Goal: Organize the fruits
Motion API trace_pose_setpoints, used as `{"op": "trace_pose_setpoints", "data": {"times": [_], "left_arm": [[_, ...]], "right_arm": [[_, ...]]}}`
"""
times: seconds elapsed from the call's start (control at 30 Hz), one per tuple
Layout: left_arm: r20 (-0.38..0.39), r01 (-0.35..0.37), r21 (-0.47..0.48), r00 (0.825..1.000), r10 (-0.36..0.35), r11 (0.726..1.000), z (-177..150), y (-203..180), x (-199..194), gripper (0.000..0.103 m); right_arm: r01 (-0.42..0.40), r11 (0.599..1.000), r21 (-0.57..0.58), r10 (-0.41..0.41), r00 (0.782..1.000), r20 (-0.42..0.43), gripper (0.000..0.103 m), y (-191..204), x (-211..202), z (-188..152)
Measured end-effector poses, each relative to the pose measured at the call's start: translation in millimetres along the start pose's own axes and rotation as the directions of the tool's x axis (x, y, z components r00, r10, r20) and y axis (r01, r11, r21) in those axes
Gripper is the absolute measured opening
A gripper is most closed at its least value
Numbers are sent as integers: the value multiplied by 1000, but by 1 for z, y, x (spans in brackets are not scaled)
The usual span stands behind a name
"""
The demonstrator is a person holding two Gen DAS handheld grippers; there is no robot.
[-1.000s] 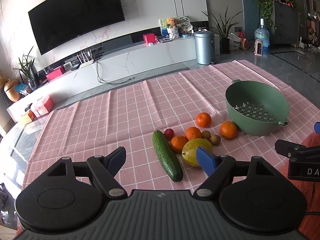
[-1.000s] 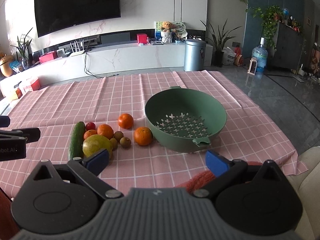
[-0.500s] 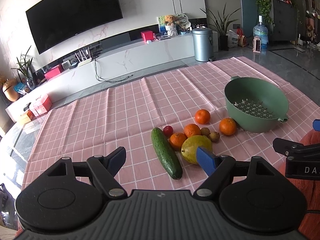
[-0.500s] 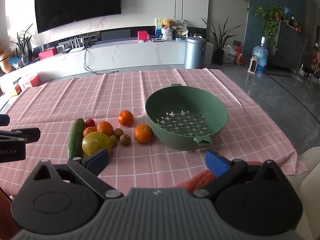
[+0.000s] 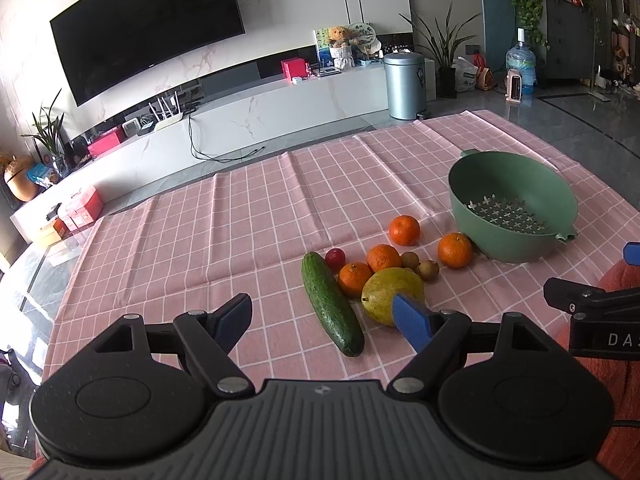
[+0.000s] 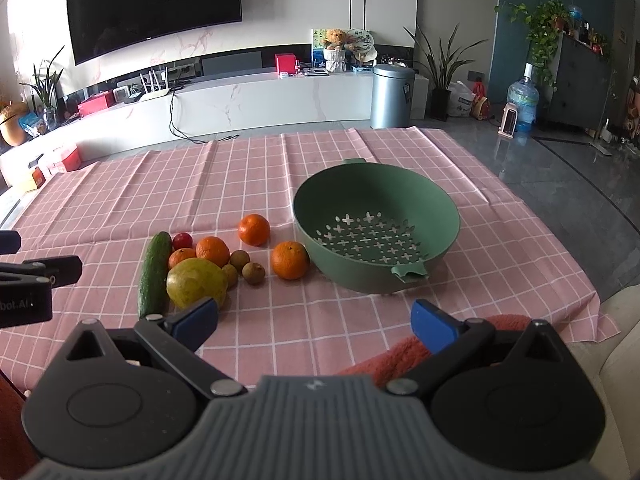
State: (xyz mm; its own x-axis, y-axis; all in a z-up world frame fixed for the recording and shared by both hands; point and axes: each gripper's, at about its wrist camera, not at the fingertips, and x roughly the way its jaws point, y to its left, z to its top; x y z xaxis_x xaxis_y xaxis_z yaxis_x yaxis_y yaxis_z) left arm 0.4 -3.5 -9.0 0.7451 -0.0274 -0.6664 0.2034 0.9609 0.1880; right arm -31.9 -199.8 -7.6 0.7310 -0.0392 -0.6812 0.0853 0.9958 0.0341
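Note:
A green colander bowl (image 6: 440, 220) (image 5: 560, 192) stands empty on the pink checked tablecloth. To its left lies a cluster of fruit: a cucumber (image 5: 331, 303) (image 6: 154, 272), a yellow-green pear-like fruit (image 5: 384, 288) (image 6: 196, 282), several oranges (image 6: 290, 260) (image 5: 455, 249), a small red fruit (image 6: 182, 241) and small brown fruits (image 6: 253, 273). My left gripper (image 5: 322, 318) is open, hovering just before the cucumber. My right gripper (image 6: 316, 320) is open, held over the table's near edge in front of the bowl. Neither holds anything.
A red-orange sleeve or cloth (image 6: 404, 354) lies at the table's near edge. Beyond the table are a white TV bench (image 6: 280, 96), a metal bin (image 6: 392, 96) and a water bottle (image 6: 522, 100). The tablecloth (image 5: 240, 220) stretches bare to the left and back.
Both grippers have drawn back and up slightly, so the fruit and bowl sit a little farther off. Nothing on the table has moved and both grippers stayed open.

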Motion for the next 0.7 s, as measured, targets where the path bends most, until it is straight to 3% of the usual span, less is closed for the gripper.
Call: {"op": "trace_pose_setpoints", "data": {"times": [0.7], "left_arm": [[-11, 5, -3, 1000, -5, 1000, 2, 2, 1, 94]], "right_arm": [[-2, 1000, 14, 2, 1000, -7, 99, -1, 0, -2]]}}
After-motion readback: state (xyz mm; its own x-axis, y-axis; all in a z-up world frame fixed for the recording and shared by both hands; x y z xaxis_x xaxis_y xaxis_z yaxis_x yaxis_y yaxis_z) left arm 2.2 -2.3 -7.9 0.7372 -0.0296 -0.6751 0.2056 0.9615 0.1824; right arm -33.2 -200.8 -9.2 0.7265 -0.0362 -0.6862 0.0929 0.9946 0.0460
